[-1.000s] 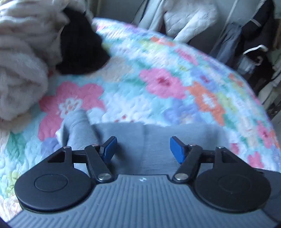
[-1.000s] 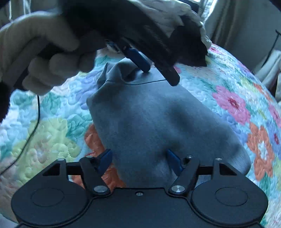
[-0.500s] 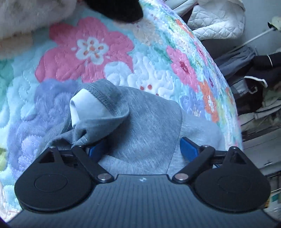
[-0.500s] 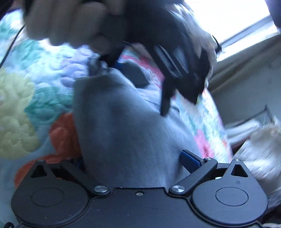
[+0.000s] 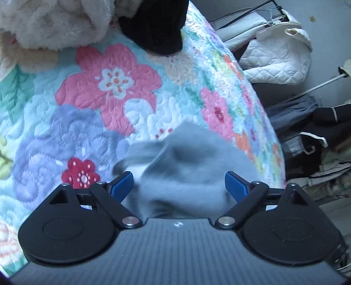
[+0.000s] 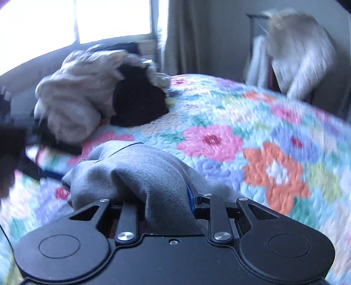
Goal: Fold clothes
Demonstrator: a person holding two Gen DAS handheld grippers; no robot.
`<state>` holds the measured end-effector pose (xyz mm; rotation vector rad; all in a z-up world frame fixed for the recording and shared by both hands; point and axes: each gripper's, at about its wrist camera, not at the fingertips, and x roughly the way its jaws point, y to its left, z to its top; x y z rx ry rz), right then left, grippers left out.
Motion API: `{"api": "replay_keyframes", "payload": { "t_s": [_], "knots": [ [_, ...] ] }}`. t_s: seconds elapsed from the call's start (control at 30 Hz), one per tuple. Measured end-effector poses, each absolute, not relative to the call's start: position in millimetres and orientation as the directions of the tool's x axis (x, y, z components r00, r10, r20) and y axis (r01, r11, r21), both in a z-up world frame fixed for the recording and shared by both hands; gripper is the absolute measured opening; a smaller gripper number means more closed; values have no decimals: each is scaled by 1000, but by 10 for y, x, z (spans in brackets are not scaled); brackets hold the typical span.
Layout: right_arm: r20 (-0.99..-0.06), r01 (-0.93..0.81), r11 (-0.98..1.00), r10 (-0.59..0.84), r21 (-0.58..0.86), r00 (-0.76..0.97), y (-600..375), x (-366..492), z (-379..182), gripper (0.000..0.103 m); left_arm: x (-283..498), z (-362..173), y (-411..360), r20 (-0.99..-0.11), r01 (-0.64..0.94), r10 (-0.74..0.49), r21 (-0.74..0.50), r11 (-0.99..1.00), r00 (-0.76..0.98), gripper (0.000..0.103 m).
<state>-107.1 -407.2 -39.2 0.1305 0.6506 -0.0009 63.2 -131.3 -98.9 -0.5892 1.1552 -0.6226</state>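
A grey sweatshirt-like garment (image 5: pixel 193 173) lies bunched on the flowered quilt (image 5: pixel 87 122). My left gripper (image 5: pixel 178 183) is open; its blue pads stand on either side of the blurred grey cloth without pinching it. In the right wrist view the same garment (image 6: pixel 136 173) is bunched up, and my right gripper (image 6: pixel 166 197) is shut on a thick fold of it; only the right blue pad (image 6: pixel 190 197) shows. The left gripper appears as a dark blur at the left edge (image 6: pixel 33 166).
A cream fluffy garment (image 6: pixel 83 96) and a black one (image 6: pixel 138 103) are piled at the head of the bed, also seen in the left wrist view (image 5: pixel 57 24). A white quilted jacket (image 5: pixel 278 54) and dark clothes (image 5: pixel 318 131) hang beside the bed. A window (image 6: pixel 87 19) lies behind.
My right gripper has closed on the grey garment and swung to face the pile. My left gripper has let the cloth slip from its left pad and stands open over it.
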Motion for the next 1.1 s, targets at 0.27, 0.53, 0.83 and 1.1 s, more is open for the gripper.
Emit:
{"api": "replay_keyframes", "payload": {
  "t_s": [0.27,0.53,0.83,1.1],
  "knots": [
    [-461,40,927,148,373,875,-4483,-1128,-487,30,382,-1347,-2239,-535,161,-844,-830,533,34,84],
    [-356,-76,976,146,202,923,-4261,-1321,-174,30,370,-1395,-2262,-411,222,-911,-889,400,-7,89],
    [-433,-195,967,248,164,867,-3517,-1113,-688,30,82,-973,-1289,-703,313,-683,-616,723,198,76],
    [-560,-358,933,276,-39,781,-2895,-1089,-946,38,244,-692,-846,-575,278,-760,-709,648,304,86]
  ]
}}
